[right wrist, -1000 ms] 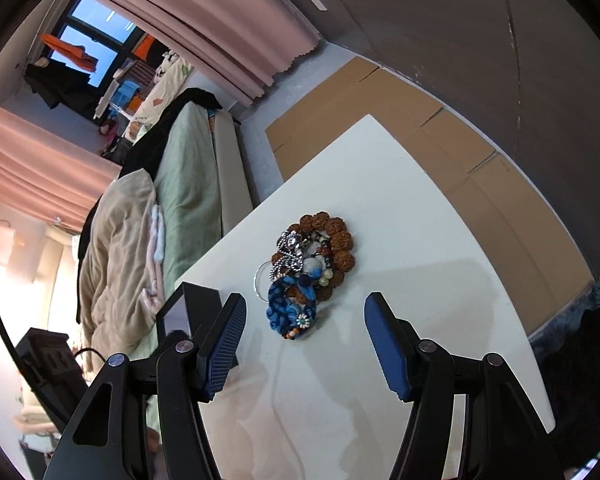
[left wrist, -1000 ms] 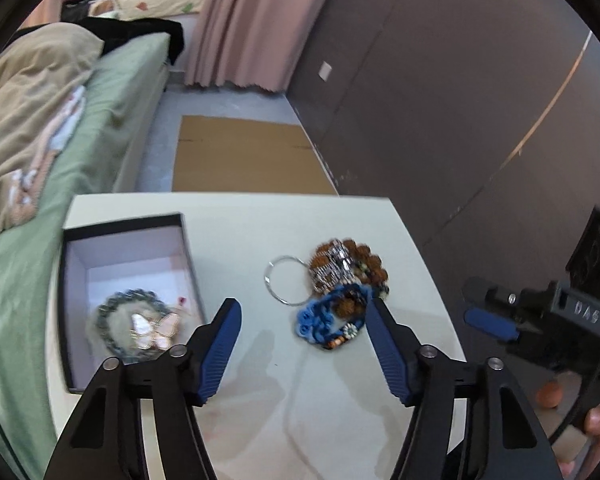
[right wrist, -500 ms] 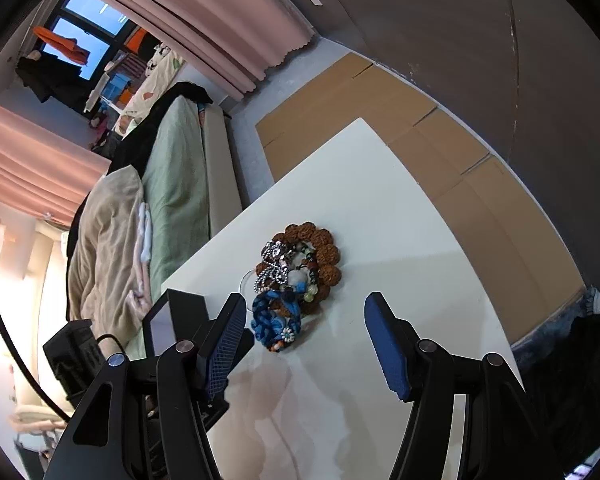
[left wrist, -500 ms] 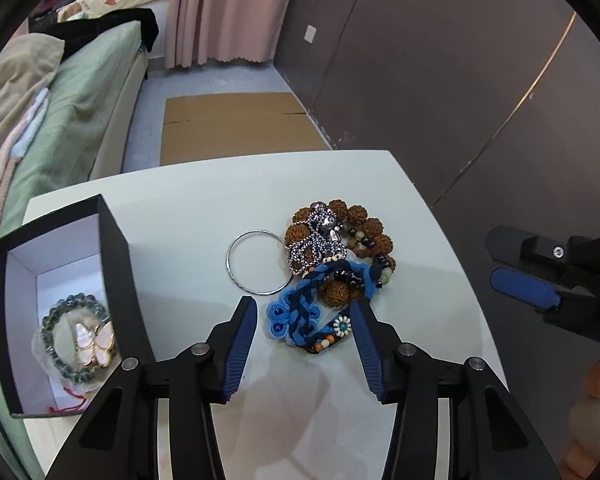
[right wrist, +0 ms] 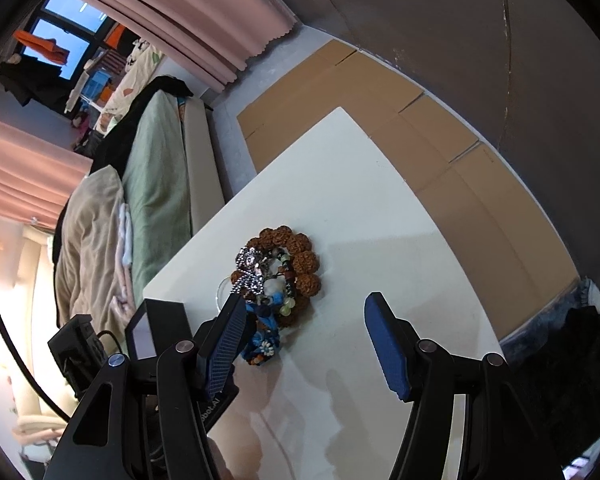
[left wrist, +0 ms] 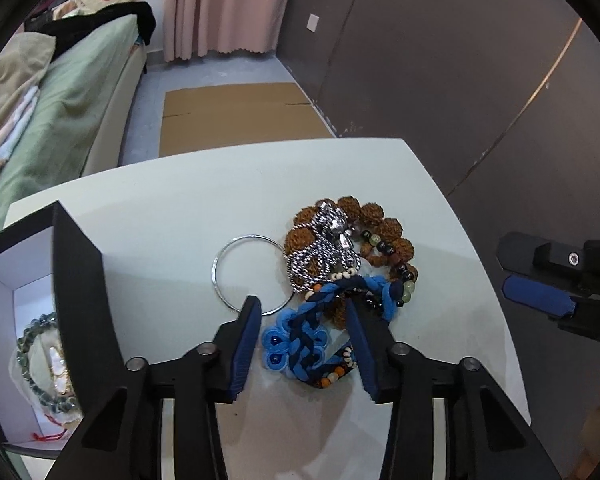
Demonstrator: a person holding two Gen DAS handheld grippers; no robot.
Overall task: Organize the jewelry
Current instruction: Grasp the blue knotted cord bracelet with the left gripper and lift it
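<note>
A pile of jewelry lies on the white table (left wrist: 172, 216): a blue braided bracelet (left wrist: 300, 340), a brown bead bracelet (left wrist: 388, 232), a silver chain (left wrist: 324, 252) and a thin silver ring (left wrist: 252, 276). My left gripper (left wrist: 304, 312) is open, its jaws on either side of the blue bracelet, not closed on it. A black box (left wrist: 80, 280) at left holds a green bead bracelet (left wrist: 28, 364). My right gripper (right wrist: 304, 320) is open above the table, right of the pile (right wrist: 280, 272); it also shows in the left wrist view (left wrist: 540, 292).
A bed with green and beige bedding (left wrist: 60, 100) runs along the table's left side. Flat cardboard (left wrist: 236, 116) lies on the floor beyond the table. A dark wall (left wrist: 460, 80) stands on the right. The black box also shows in the right wrist view (right wrist: 156, 328).
My left gripper has moved forward and right from beside the box to the pile, and its jaws have narrowed around the blue bracelet. The right gripper has shifted slightly.
</note>
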